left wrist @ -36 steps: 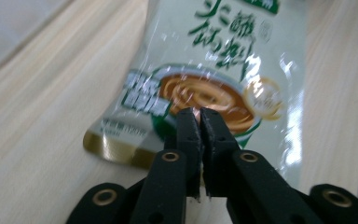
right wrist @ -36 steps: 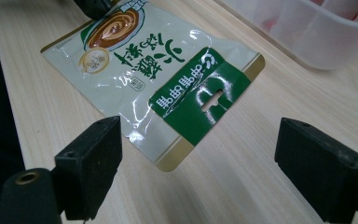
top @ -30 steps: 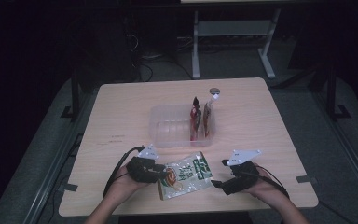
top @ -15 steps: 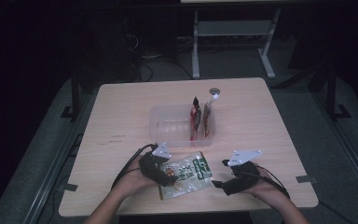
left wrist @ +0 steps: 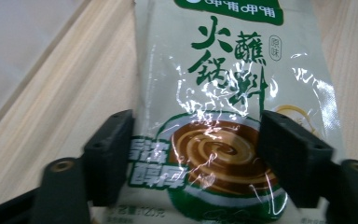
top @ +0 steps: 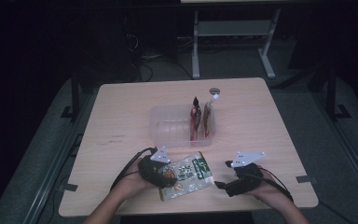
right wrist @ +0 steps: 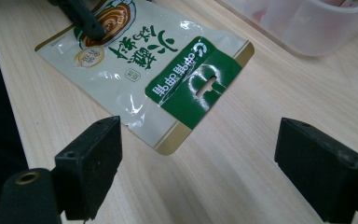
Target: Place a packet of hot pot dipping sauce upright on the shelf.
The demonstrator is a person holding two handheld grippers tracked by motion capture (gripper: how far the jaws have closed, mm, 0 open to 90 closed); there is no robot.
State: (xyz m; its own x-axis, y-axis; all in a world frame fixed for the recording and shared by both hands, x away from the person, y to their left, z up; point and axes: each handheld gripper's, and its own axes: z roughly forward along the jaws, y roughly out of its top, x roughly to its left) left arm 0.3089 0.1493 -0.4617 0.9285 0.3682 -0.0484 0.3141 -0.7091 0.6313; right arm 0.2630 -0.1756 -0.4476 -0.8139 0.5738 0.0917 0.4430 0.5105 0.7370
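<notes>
Pouch: the sauce pouch [top: 186,173] lies flat at the table's [top: 121,121] near edge, between my two hands, just near of the clear tub [top: 177,127].
Left gripper: my left gripper [left wrist: 193,154] sits over the pouch's left end, jaws wide and just closing a little; pouch between them, pads not pressing.
Right gripper: my right gripper [right wrist: 198,172] rests right of the pouch, jaws spread wide, holding nothing.

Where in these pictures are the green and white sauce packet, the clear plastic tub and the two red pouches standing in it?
Green and white sauce packet [top: 189,173], high view, printed front.
Clear plastic tub [top: 170,127], high view, bare floor.
Red pouches [top: 195,117], high view, left pouch's upper half.
</notes>
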